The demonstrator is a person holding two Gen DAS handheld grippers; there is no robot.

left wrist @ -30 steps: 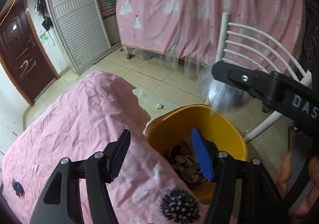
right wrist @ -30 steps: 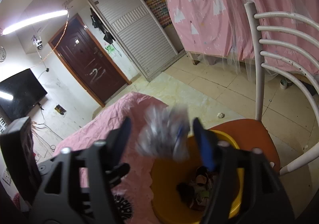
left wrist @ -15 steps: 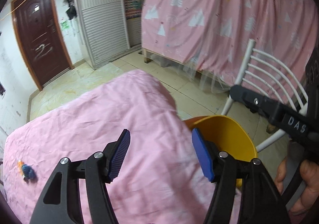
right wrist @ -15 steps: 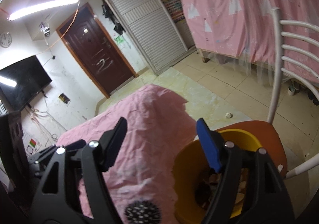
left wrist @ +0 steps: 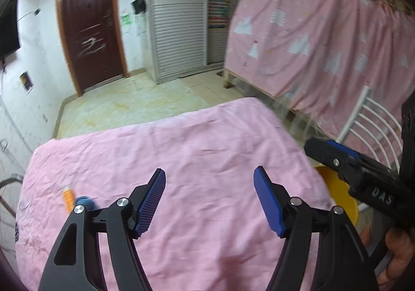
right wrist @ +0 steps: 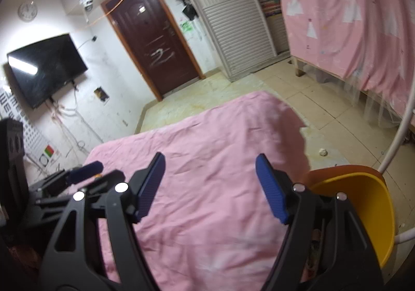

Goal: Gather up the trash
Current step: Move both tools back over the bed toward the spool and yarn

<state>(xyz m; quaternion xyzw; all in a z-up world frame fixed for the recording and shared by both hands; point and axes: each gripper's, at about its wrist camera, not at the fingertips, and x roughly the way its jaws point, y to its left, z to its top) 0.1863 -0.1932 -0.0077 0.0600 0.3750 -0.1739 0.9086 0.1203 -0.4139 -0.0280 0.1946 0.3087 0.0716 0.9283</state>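
While both hand-held grippers stand empty, left hand-held gripper (left wrist: 209, 199) jaws just widened, right hand-held gripper (right wrist: 210, 186) parted, remaining trash (small orange-and-blue item (left wrist: 75, 199)) lies at nine o'clock on the pink-covered surface (left wrist: 207, 140). Risk: reaching while swinging could knock it off the edge, away from the yellow bin (right wrist: 368, 203).

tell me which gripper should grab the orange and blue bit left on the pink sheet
Probably the left gripper: the orange and blue scrap lies just beside its open, empty jaws. The right gripper is also empty but sits next to the yellow bin, farther away.
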